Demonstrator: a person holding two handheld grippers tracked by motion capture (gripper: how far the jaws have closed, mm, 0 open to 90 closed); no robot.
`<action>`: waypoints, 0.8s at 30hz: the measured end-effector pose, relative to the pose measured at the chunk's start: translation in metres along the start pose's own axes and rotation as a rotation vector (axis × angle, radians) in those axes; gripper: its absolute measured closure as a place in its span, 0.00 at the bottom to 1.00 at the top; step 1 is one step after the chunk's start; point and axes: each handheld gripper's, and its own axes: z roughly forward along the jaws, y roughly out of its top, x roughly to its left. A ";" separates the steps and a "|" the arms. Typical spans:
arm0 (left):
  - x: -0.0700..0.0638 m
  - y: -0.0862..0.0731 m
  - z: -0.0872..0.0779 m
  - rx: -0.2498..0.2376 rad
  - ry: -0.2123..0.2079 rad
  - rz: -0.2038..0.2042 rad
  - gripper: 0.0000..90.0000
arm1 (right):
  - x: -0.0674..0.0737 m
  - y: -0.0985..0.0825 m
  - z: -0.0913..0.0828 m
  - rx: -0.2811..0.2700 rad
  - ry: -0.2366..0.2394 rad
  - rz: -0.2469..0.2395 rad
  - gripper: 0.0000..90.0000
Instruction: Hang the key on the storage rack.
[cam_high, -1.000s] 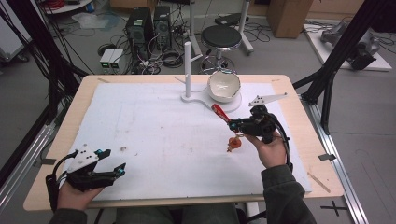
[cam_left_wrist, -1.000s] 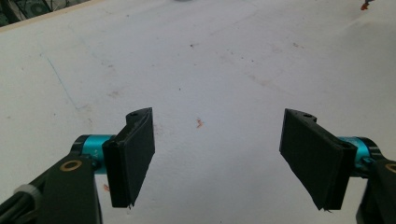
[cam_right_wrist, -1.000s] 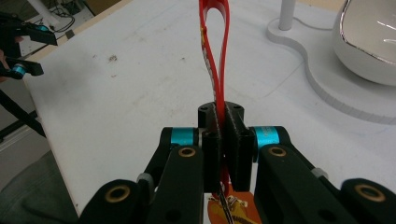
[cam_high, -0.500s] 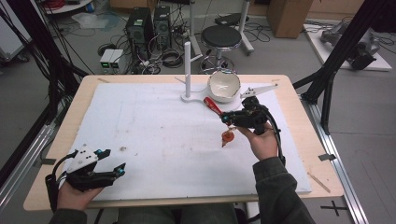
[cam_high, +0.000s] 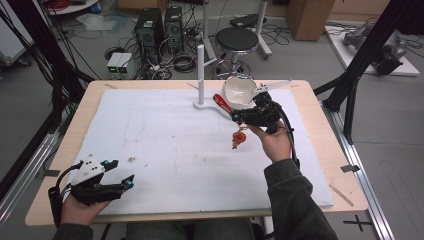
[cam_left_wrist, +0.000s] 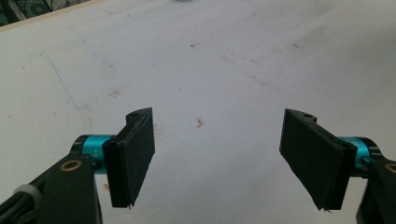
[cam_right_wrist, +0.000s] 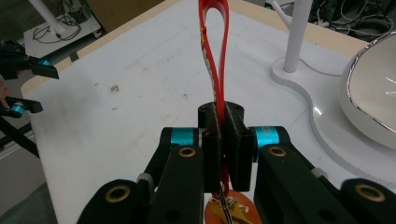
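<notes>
My right gripper (cam_high: 239, 118) (cam_right_wrist: 223, 140) is shut on a red strap loop (cam_high: 222, 103) (cam_right_wrist: 213, 51), held above the white mat right of centre. The loop sticks out past the jaws toward the white stand. An orange charm (cam_high: 239, 139) (cam_right_wrist: 229, 210) dangles from the strap below the jaws, clear of the mat. The stand's upright post (cam_high: 200, 67) (cam_right_wrist: 298, 32) rises just beyond, with a round shiny bowl-like dish (cam_high: 239, 90) (cam_right_wrist: 373, 93) to its right. My left gripper (cam_high: 121, 171) (cam_left_wrist: 218, 140) rests near the front left corner, open, with nothing between its jaws.
A white mat (cam_high: 165, 140) covers most of the wooden table (cam_high: 90, 95). A thin wooden stick (cam_high: 341, 195) lies by the front right edge. Behind the table are a black stool (cam_high: 238, 37) and computer cases (cam_high: 155, 27) on the floor.
My right gripper has carried the red strap and charm away from me and to the left, closer to the white stand. The left gripper has stayed where it was.
</notes>
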 end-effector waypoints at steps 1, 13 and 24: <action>0.000 0.000 0.000 0.001 0.001 0.000 0.30 | 0.000 0.002 0.001 -0.002 0.000 -0.001 0.95; 0.001 0.000 -0.001 -0.001 0.002 -0.003 0.30 | -0.004 0.024 0.016 0.001 -0.022 -0.016 0.95; 0.001 0.000 -0.001 0.002 0.000 0.000 0.30 | -0.013 0.041 0.031 0.005 -0.053 -0.011 0.95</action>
